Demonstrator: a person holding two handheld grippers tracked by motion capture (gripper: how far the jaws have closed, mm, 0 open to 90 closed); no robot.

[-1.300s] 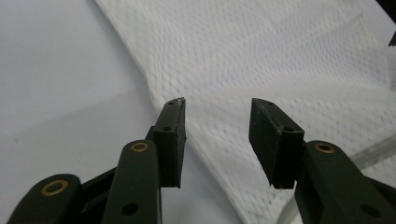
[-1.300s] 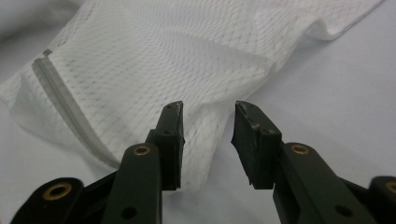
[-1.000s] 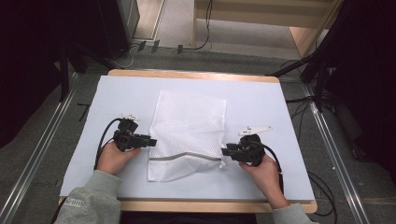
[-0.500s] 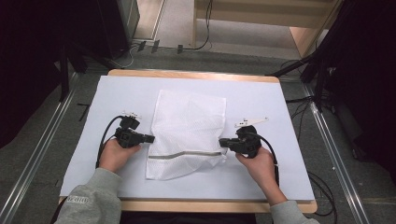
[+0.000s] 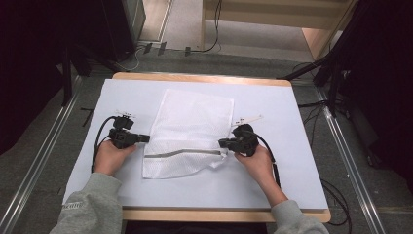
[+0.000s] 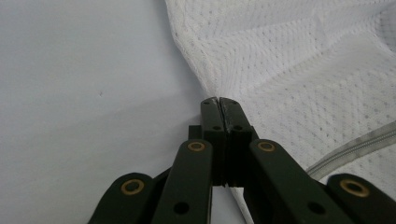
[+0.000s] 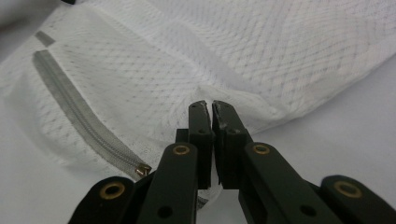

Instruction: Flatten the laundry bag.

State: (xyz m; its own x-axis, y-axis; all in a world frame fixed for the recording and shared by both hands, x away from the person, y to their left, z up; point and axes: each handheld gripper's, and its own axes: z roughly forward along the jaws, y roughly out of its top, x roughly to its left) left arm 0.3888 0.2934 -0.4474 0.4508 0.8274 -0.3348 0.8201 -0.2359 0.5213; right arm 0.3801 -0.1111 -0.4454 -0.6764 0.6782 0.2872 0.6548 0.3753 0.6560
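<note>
- High view: a white mesh bag (image 5: pixel 187 131) lies flat in the middle of the pale surface (image 5: pixel 292 170), its grey zipper (image 5: pixel 185 152) running across near the person's end.
- The left gripper (image 5: pixel 145 138) meets the bag's left edge; the right gripper (image 5: pixel 222 143) meets its right edge, level with the zipper.
- A small white tag (image 5: pixel 249 119) lies just beyond the right gripper.
- Left gripper view: the jaws have just been closing and are clamped on the bag's hem (image 6: pixel 196 88); the zipper (image 6: pixel 355 147) shows at lower right.
- Right gripper view: the jaws have just been closing and pinch a fold of mesh (image 7: pixel 205 93), a sliver of gap between the tips; the brass zipper pull (image 7: pixel 142 170) sits just left of them, a detail too small to make out from above.
</note>
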